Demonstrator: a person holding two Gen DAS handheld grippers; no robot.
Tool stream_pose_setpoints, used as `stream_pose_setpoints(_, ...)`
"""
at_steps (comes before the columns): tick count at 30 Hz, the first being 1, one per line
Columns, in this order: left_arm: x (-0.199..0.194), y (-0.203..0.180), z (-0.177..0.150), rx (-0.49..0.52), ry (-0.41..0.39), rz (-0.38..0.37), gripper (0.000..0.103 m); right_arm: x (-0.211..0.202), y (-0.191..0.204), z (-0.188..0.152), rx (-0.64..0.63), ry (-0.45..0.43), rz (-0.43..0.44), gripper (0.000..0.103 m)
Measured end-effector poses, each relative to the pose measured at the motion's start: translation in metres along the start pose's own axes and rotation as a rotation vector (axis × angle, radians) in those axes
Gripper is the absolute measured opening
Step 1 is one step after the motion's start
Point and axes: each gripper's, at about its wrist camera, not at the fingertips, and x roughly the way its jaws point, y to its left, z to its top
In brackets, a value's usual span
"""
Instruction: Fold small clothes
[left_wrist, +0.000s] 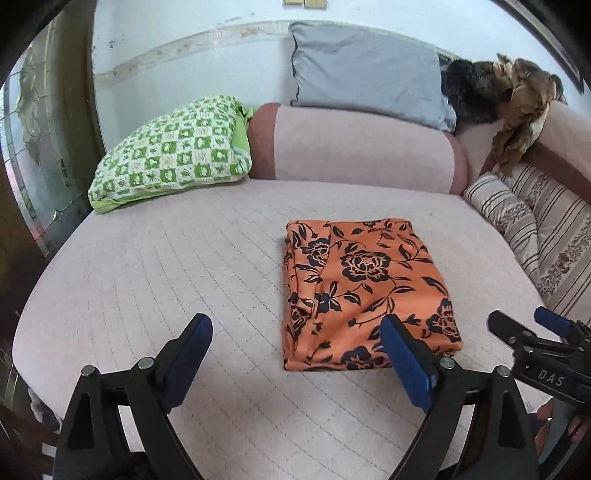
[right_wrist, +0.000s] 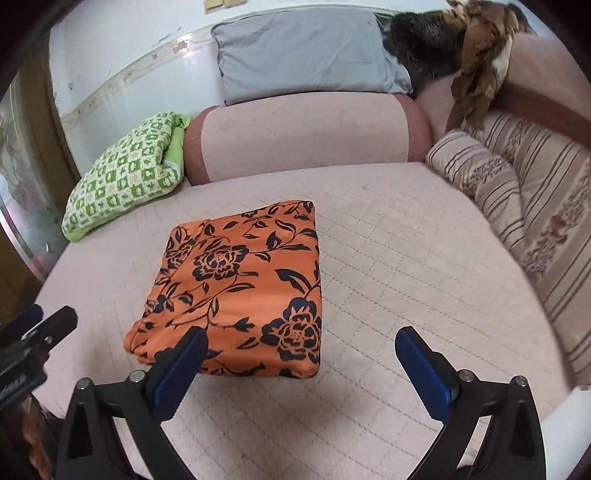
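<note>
An orange cloth with a dark floral print (left_wrist: 364, 291) lies folded into a neat rectangle on the pink quilted bed (left_wrist: 184, 266); it also shows in the right wrist view (right_wrist: 243, 288). My left gripper (left_wrist: 295, 336) is open and empty, just short of the cloth's near edge. My right gripper (right_wrist: 301, 347) is open and empty, over the cloth's near right corner. The right gripper's tips (left_wrist: 528, 326) show at the right edge of the left wrist view. The left gripper's tip (right_wrist: 51, 325) shows at the left edge of the right wrist view.
A green checked pillow (left_wrist: 170, 147) lies at the back left. A pink bolster (left_wrist: 354, 144) and a grey pillow (left_wrist: 365, 70) stand at the back. Striped cushions (left_wrist: 543, 229) and a brown crumpled cloth (left_wrist: 524, 99) are at the right.
</note>
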Motion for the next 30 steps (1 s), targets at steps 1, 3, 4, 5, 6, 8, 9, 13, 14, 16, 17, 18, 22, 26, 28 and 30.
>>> stream_pose_setpoints(1,-0.004,0.0,-0.002,-0.004,0.0,0.012,0.092,-0.004,0.004,0.0,-0.009,0.016,0.003,0.102)
stream_pose_setpoints(3,-0.016,0.001,-0.004,-0.006,-0.016,0.016,0.092,-0.014,0.013,-0.003,-0.042,0.024,-0.007,0.102)
stream_pose_setpoints(4,-0.02,0.001,-0.004,-0.008,-0.023,0.023,0.092,-0.018,0.016,-0.005,-0.052,0.018,-0.013,0.102)
stream_pose_setpoints(5,-0.026,0.001,-0.004,-0.013,-0.029,0.029,0.093,-0.025,0.02,-0.007,-0.063,0.007,-0.022,0.102)
stream_pose_setpoints(6,-0.031,0.002,-0.005,-0.015,-0.035,0.024,0.094,-0.033,0.023,-0.008,-0.073,-0.005,-0.027,0.102)
stream_pose_setpoints(8,-0.039,0.001,-0.007,-0.015,-0.052,0.02,0.095,-0.042,0.025,-0.008,-0.078,-0.019,-0.032,0.102)
stream_pose_setpoints(9,-0.044,0.001,-0.008,-0.012,-0.059,0.023,0.096,-0.047,0.026,-0.009,-0.082,-0.025,-0.032,0.102)
stream_pose_setpoints(13,-0.056,-0.001,-0.012,-0.011,-0.069,0.008,0.096,-0.061,0.028,-0.011,-0.096,-0.046,-0.042,0.102)
stream_pose_setpoints(14,-0.059,-0.002,-0.013,-0.011,-0.069,0.003,0.096,-0.063,0.029,-0.011,-0.101,-0.049,-0.042,0.102)
stream_pose_setpoints(16,-0.064,-0.002,-0.015,-0.015,-0.079,-0.007,0.096,-0.066,0.031,-0.013,-0.116,-0.052,-0.05,0.102)
stream_pose_setpoints(17,-0.066,-0.003,-0.016,-0.017,-0.082,-0.009,0.097,-0.066,0.03,-0.013,-0.121,-0.051,-0.05,0.102)
stream_pose_setpoints(18,-0.067,-0.004,-0.017,-0.016,-0.081,-0.011,0.099,-0.068,0.031,-0.013,-0.124,-0.052,-0.048,0.102)
stream_pose_setpoints(22,-0.071,-0.006,-0.018,0.001,-0.084,-0.003,0.1,-0.068,0.031,-0.016,-0.13,-0.045,-0.039,0.102)
stream_pose_setpoints(26,-0.07,-0.001,-0.017,-0.03,-0.088,-0.02,0.1,-0.066,0.032,-0.018,-0.15,-0.025,-0.036,0.102)
stream_pose_setpoints(28,-0.066,0.001,-0.016,-0.037,-0.083,-0.002,0.1,-0.068,0.033,-0.018,-0.153,-0.029,-0.035,0.102)
stream_pose_setpoints(30,-0.062,0.003,-0.015,-0.047,-0.076,0.012,0.1,-0.07,0.033,-0.016,-0.156,-0.034,-0.037,0.102)
